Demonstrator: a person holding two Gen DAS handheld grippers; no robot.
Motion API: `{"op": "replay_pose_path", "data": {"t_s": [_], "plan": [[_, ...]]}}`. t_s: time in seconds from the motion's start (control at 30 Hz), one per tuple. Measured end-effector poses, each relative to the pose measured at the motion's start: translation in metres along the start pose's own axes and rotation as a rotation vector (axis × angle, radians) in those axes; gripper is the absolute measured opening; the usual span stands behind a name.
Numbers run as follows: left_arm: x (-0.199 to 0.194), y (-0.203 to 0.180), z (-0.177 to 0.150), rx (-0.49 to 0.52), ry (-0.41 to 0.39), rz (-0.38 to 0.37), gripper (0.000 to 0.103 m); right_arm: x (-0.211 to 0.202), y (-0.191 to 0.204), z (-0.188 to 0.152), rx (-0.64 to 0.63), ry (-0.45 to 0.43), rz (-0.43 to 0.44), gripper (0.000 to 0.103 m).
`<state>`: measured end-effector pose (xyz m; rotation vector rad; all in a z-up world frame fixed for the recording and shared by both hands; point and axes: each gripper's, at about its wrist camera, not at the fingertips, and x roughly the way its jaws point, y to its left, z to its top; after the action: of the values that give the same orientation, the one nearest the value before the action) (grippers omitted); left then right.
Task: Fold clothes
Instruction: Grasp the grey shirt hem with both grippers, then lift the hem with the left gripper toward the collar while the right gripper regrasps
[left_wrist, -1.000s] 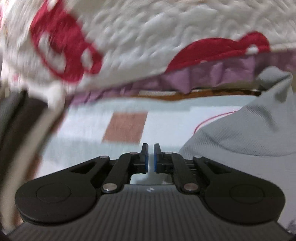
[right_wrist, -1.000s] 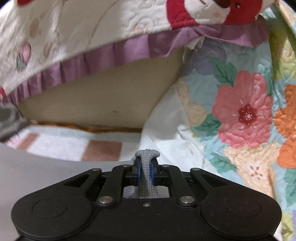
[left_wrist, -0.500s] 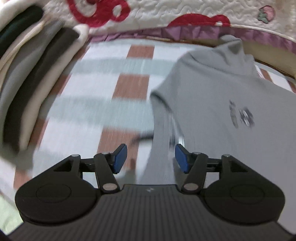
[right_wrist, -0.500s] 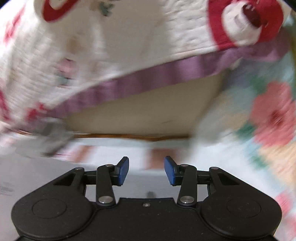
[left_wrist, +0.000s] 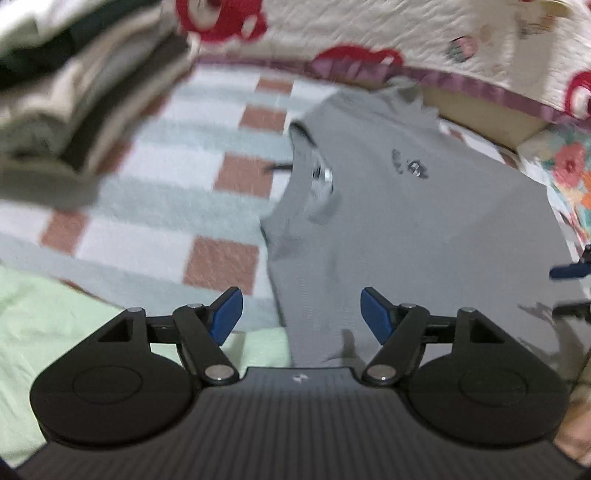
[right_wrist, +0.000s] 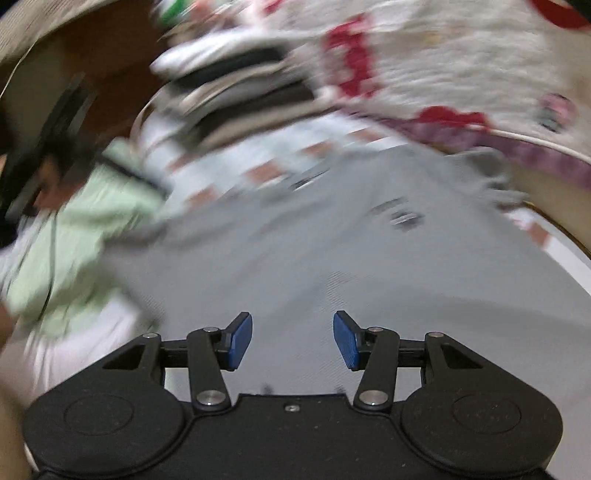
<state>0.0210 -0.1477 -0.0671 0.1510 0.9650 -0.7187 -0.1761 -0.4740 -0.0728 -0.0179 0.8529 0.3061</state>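
A grey T-shirt (left_wrist: 424, 229) is seen spread flat on a checked blanket (left_wrist: 155, 206) of pale green, white and terracotta squares, its neckline turned toward the left of the left wrist view and a small dark print visible on the chest. The left claw (left_wrist: 302, 319) is held above the shirt's near edge, its blue pads (left_wrist: 224, 318) well apart and widening, with nothing gripped between them. The right claw (right_wrist: 293, 340) is likewise shown over the grey fabric, its jaws parting and empty; in the left wrist view its blue tip can be glimpsed at the far right edge. A stack of folded clothes (left_wrist: 74, 99) in cream, grey and dark tones is seen at the upper left, beside the shirt on the blanket. A white quilt (left_wrist: 424, 33) with red motifs and a purple frill is draped along the back. A pale green garment (right_wrist: 77, 236), possibly worn by the person, is seen at the left of the heavily blurred right wrist view.
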Motion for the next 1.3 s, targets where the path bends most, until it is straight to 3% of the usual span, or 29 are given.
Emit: {"op": "replay_pose_path", "data": {"t_s": [0.07,0.23,0.4,0.47,0.53,0.73,0.77,0.87,0.97,1.13,1.3], "plan": [[-0.011,0.000,-0.009,0.036,-0.015,-0.048,0.070,0.005,0.022,-0.003,-0.047,0.038,0.028,0.054],[-0.016,0.001,-0.034,0.024,0.033,-0.221,0.073,0.023,0.054,-0.008,-0.087,0.099,0.067,0.054],[-0.010,-0.001,-0.051,0.003,0.062,-0.204,0.078,0.043,0.077,-0.019,-0.122,0.159,-0.002,0.054],[-0.010,0.000,-0.058,-0.006,0.068,-0.235,0.081,0.045,0.076,-0.024,-0.100,0.157,-0.030,0.052],[-0.008,0.000,-0.063,-0.028,0.075,-0.277,0.082,0.045,0.072,-0.027,-0.058,0.144,-0.058,0.035],[0.014,-0.008,-0.064,-0.103,0.112,-0.302,0.087,0.048,0.064,-0.026,-0.020,0.110,-0.065,0.011],[0.018,-0.008,-0.064,-0.120,0.115,-0.313,0.082,0.048,0.066,-0.027,-0.035,0.103,-0.072,0.009],[0.028,-0.004,-0.062,-0.206,0.137,-0.364,0.006,0.045,0.072,-0.027,-0.074,0.083,-0.097,0.006],[0.029,-0.003,-0.053,-0.254,0.096,-0.391,0.005,0.043,0.066,-0.025,-0.050,0.061,-0.093,0.006],[0.022,-0.023,-0.013,-0.168,0.008,-0.445,0.005,0.035,0.046,-0.013,-0.080,0.049,-0.130,0.006],[0.054,-0.050,0.049,-0.041,-0.051,-0.414,0.005,0.036,0.000,0.013,-0.139,0.052,-0.215,0.005]]}}
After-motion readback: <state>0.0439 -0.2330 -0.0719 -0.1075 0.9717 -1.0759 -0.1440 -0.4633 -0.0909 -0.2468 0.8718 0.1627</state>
